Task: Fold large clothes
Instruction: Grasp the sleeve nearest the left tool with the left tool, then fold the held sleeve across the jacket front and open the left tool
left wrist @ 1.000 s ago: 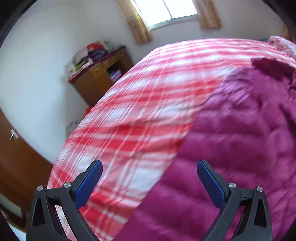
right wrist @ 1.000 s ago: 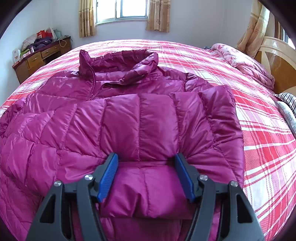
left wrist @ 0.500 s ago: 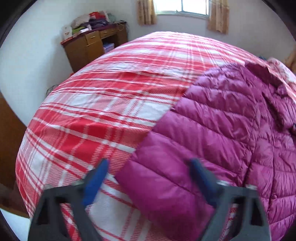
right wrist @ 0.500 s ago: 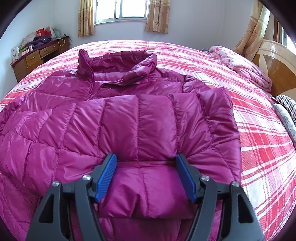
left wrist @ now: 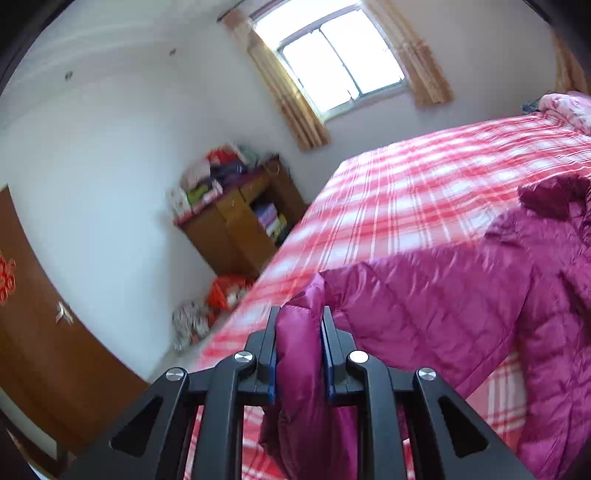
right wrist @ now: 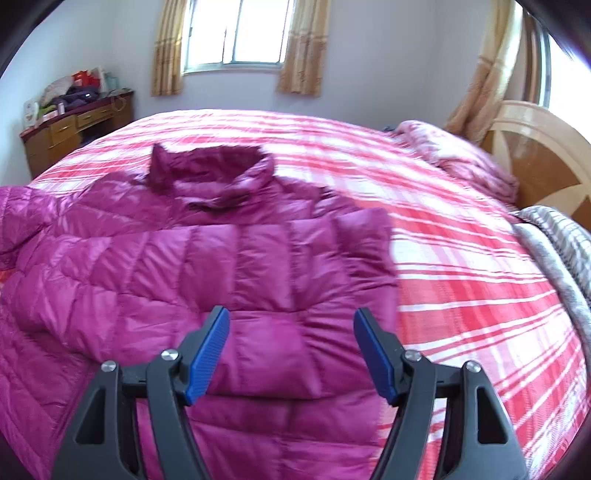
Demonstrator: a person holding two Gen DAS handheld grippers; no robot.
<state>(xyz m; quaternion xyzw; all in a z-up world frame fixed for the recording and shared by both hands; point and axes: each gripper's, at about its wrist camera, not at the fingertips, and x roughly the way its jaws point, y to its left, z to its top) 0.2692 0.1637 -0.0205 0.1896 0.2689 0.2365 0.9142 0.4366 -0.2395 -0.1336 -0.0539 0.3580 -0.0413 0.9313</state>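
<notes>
From the left wrist camera, the left gripper (left wrist: 298,325) has its jaws drawn tight on a bunched fold of the magenta down jacket (left wrist: 461,302), lifted off the red plaid bedspread (left wrist: 413,184). The rest of the jacket spreads across the bed to the right of that pinch. Beyond the bed's far corner stands a wooden desk (left wrist: 236,218) heaped with clutter, an orange bag (left wrist: 227,291) on the floor at its foot, and a brown door (left wrist: 40,332) left of the desk.

From the right wrist camera, the right gripper (right wrist: 291,341) hangs with jaws spread wide, holding nothing, above the jacket's folded-over sleeve (right wrist: 266,280). The jacket's collar (right wrist: 210,170) lies toward the curtained window (right wrist: 236,33). Right of the jacket are a pink quilt (right wrist: 461,155), a wooden headboard (right wrist: 535,147) and a grey patterned blanket (right wrist: 557,243).
</notes>
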